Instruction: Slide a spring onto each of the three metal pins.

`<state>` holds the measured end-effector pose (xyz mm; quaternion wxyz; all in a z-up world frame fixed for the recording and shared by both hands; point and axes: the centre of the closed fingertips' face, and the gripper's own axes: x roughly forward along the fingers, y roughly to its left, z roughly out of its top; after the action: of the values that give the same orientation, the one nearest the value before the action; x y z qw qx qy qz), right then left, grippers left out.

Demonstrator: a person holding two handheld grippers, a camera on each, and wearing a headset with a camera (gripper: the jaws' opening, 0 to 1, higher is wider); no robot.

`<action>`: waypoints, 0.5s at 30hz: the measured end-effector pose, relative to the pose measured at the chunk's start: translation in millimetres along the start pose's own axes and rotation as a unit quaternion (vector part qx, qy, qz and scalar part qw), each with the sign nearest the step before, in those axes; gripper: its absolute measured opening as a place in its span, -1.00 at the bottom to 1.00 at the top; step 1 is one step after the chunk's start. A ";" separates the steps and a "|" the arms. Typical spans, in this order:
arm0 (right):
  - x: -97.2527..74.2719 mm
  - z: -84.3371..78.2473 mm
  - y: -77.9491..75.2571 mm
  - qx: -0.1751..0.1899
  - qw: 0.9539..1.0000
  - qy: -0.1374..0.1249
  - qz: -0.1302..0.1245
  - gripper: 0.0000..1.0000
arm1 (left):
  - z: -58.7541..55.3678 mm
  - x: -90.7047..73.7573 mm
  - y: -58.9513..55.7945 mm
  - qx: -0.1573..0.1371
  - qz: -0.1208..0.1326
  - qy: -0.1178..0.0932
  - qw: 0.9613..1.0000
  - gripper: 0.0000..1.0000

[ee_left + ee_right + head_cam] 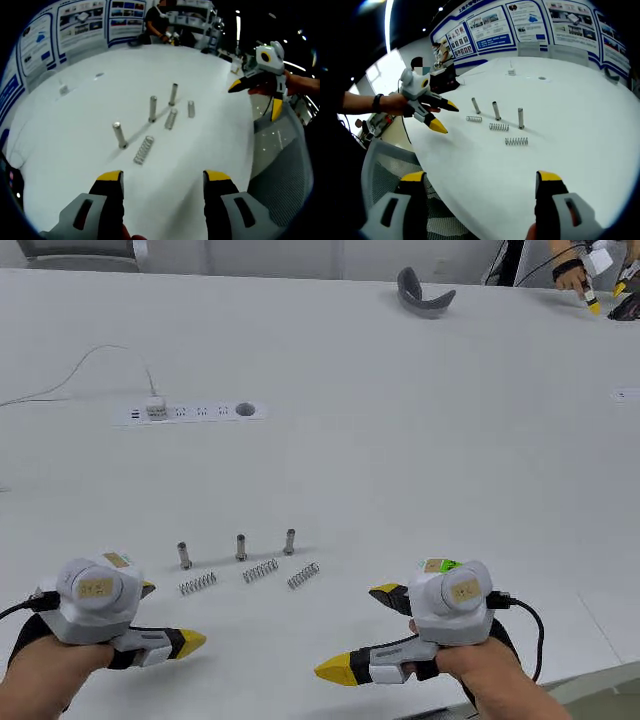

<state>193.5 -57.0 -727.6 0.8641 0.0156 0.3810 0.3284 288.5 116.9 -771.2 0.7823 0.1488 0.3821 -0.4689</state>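
Left hand-held gripper [170, 615] hangs over the near left edge of the surface [400, 440], jaws spread wide with nothing between them. The right hand-held gripper [360, 630] mirrors it on the near right, also wide open and empty. Looks to me like a ready stance: both tips angle inward toward the parts, so either one can go in for a pick without crossing the other.

Just beyond them, between the two, are the springs, lying flat in a loose row: left spring [197, 584], middle spring [260, 571], right spring [303, 575]. Each lies just in front of its own pin, which I'd guess is deliberate, one spring per pin, short trip each. None of them is on a pin yet, so the task hasn't really started.

Right behind the springs stand the left pin [184, 555], middle pin [241, 547] and right pin [290, 541], all upright and apart from each other, bare tops showing. Upright makes sense since a spring has to drop over the top end. My hunch is one gripper grabs a spring by its side, tips it vertical and lowers it on. They're thin and will probably squish or roll if pinched badly.

Farther back on the left there's a white power strip [190, 412] with a plug in it, well clear of the work. At the far edge sits a grey curved piece [422, 295], and another person's hand [572, 275] shows in the far right corner.
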 end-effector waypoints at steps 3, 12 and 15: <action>0.2 0.0 -1.4 0.002 1.000 -0.003 -0.002 0.82 | 1.6 6.3 1.2 -0.009 -0.005 -0.002 1.000 0.25; 0.1 -2.5 0.4 0.008 1.000 -0.009 -0.003 0.81 | 6.1 23.2 5.9 -0.022 -0.002 -0.003 1.000 0.03; 0.2 -6.6 0.4 0.008 1.000 -0.004 -0.002 0.81 | 6.6 27.6 10.5 -0.026 0.005 -0.006 1.000 -0.06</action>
<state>188.9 -58.1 -732.3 0.8661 0.0230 0.3800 0.3239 307.8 101.3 -788.5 0.7904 0.1273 0.3886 -0.4561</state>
